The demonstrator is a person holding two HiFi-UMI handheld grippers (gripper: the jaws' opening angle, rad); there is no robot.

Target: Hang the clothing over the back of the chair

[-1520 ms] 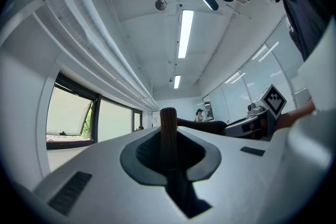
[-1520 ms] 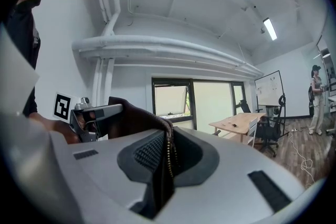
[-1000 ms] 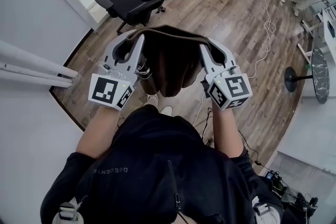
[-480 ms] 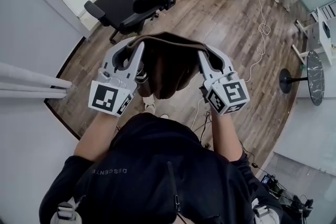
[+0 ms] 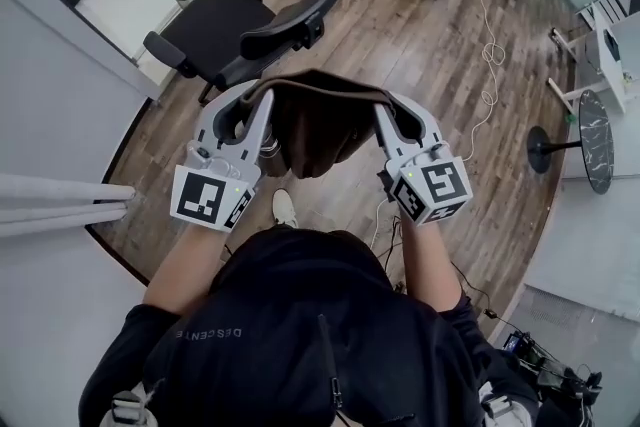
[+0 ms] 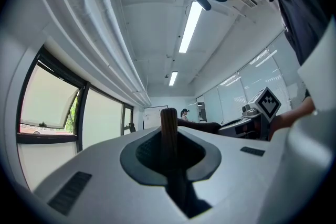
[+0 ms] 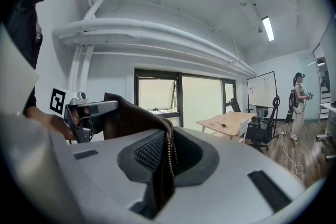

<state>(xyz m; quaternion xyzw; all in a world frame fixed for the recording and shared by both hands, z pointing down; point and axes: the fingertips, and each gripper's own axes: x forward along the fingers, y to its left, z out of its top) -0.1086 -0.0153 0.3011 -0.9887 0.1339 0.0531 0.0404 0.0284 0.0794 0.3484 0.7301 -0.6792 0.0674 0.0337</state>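
The clothing [image 5: 318, 120] is dark brown, its zip [image 7: 169, 152] brassy. The left gripper [image 5: 258, 97] and right gripper [image 5: 386, 105] are pale grey, with black-and-white square markers. The far chair [image 5: 240, 25] is black, and the floor [image 5: 440, 45] is brown wood planks.

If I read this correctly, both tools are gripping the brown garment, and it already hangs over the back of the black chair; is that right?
Not quite. The left tool and right tool do grip the brown garment, but it hangs in the air between them. The black chair stands beyond it with nothing on its back. The head view shows this.
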